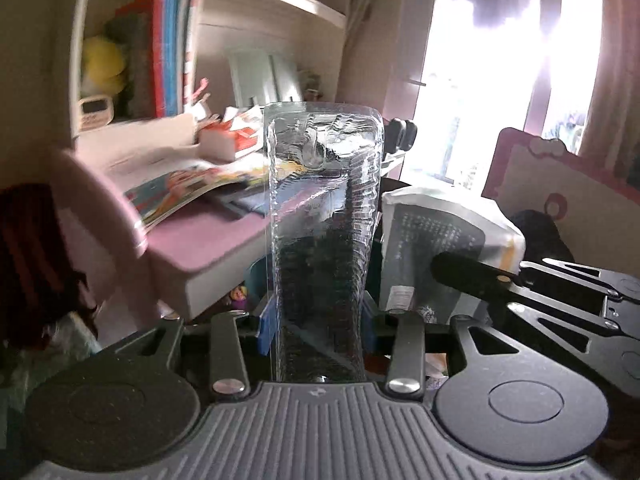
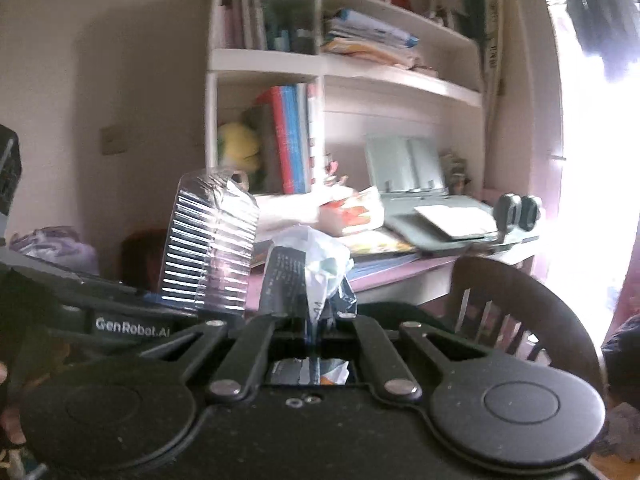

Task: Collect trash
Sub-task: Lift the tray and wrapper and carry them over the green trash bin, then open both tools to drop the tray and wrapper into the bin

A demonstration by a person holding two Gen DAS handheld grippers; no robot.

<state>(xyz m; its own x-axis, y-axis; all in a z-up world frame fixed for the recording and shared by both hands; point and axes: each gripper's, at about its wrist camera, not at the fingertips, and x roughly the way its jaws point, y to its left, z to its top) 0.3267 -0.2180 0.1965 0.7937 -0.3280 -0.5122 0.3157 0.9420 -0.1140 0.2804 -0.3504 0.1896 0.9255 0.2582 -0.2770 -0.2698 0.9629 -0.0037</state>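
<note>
Left gripper [image 1: 320, 320] clamped on clear plastic tray [image 1: 322, 220]; right gripper [image 2: 310, 320] pinching crumpled wrapper [image 2: 308, 268]. Both held aloft before the cluttered table [image 2: 400, 276]. Risk: slick, flexible tray buckling and slipping; thin wrapper tearing free.

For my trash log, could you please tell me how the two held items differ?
The clear plastic tray in the left gripper is rigid, ribbed and transparent; the packet in the right gripper is crumpled, opaque and printed. The tray stands straight and taller; the packet sags, bunched. Both are clamped, lifted off the desk.
</note>
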